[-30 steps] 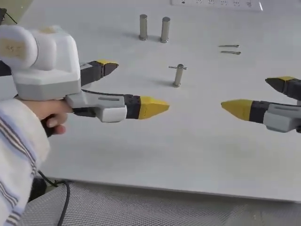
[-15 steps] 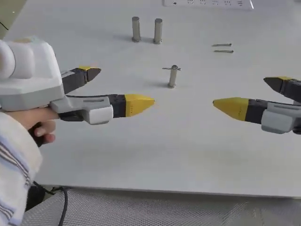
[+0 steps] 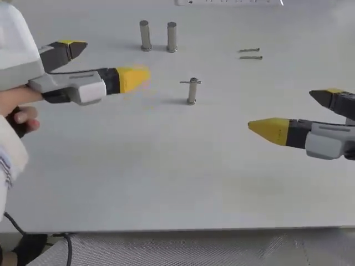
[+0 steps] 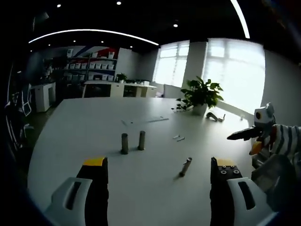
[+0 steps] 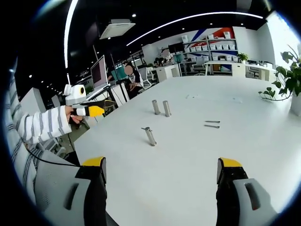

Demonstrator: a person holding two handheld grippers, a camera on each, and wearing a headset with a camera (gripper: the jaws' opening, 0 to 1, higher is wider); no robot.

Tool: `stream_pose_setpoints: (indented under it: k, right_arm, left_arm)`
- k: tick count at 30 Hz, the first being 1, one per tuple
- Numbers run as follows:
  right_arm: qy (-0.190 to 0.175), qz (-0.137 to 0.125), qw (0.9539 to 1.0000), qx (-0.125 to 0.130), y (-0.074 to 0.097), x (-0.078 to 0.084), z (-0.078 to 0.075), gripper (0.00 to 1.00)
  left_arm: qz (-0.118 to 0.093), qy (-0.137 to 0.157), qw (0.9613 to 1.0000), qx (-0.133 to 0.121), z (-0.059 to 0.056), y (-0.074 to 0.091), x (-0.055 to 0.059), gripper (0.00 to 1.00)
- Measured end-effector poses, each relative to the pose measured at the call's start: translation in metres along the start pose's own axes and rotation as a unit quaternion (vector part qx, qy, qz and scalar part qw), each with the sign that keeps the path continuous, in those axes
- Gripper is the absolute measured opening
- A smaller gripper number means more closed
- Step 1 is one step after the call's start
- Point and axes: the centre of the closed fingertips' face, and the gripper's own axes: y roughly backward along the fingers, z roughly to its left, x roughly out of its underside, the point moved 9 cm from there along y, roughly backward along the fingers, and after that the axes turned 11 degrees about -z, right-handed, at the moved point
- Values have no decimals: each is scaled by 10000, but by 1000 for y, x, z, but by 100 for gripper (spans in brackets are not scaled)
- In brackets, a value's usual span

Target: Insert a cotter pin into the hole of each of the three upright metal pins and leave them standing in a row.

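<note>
1. Left hand-held gripper (image 3: 115,60): jaws spread wide, nothing held, hovering over the desk (image 3: 166,166) to the left of the pins.
2. Bare pin A (image 3: 145,36) and bare pin B (image 3: 172,37): upright, side by side at the far side, no cotter pin visible in either.
3. Fitted pin (image 3: 192,95): upright, nearer than A and B and off their line, inserted cotter pin (image 3: 190,82) crosswise through its top.
4. Loose cotter pins (image 3: 250,50): two, flat on the desk, parallel, just beside each other, right of the uprights.
5. Right hand-held gripper (image 3: 280,111): jaws wide, empty, on the near side, well apart from the loose cotter pins.
6. Step judged: one insertion of three done, second not yet begun.
7. Next move, judged: right gripper out to one loose cotter pin, fine pinch at one end; left gripper to steady pin B. Thin flat stock, likely awkward to lift. Fitted pin to be brought into line afterwards.
</note>
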Motion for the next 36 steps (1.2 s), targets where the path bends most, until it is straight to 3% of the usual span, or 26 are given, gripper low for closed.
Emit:
stream_pose_setpoints:
  k: [7, 13, 15, 18, 20, 23, 28, 36]
  right_arm:
    - [-42, 18, 9999, 110, 3, 1, -4, 96]
    - [-80, -62, 9998, 188, 6, -2, -7, 95]
    - [-133, -139, 9996, 208, 8, -4, -8, 95]
    - [-147, -174, 9994, 245, 8, -6, -11, 94]
    - [-189, -215, 9993, 245, 9, -7, -12, 93]
    - [-253, -293, 9989, 253, 8, -9, -13, 92]
    - [-225, -250, 9990, 285, 9, -9, -18, 92]
    - [-241, -199, 9988, 364, 9, -4, -22, 90]
  left_arm:
    - [12, -339, 9990, -301, 35, -31, -15, 79]
    - [-45, -437, 9987, -277, 57, -59, -18, 63]
    - [-33, -430, 9987, -271, 61, -68, -16, 59]
    - [-23, -61, 9999, -129, 64, -81, -10, 55]
    - [-9, -116, 9999, -117, 66, -86, -7, 53]
    - [244, -220, 9994, -100, 74, -100, 4, 52]
    - [349, -153, 9991, -202, 87, -115, 13, 50]
    - [668, -275, 9971, -229, 93, -128, 25, 45]
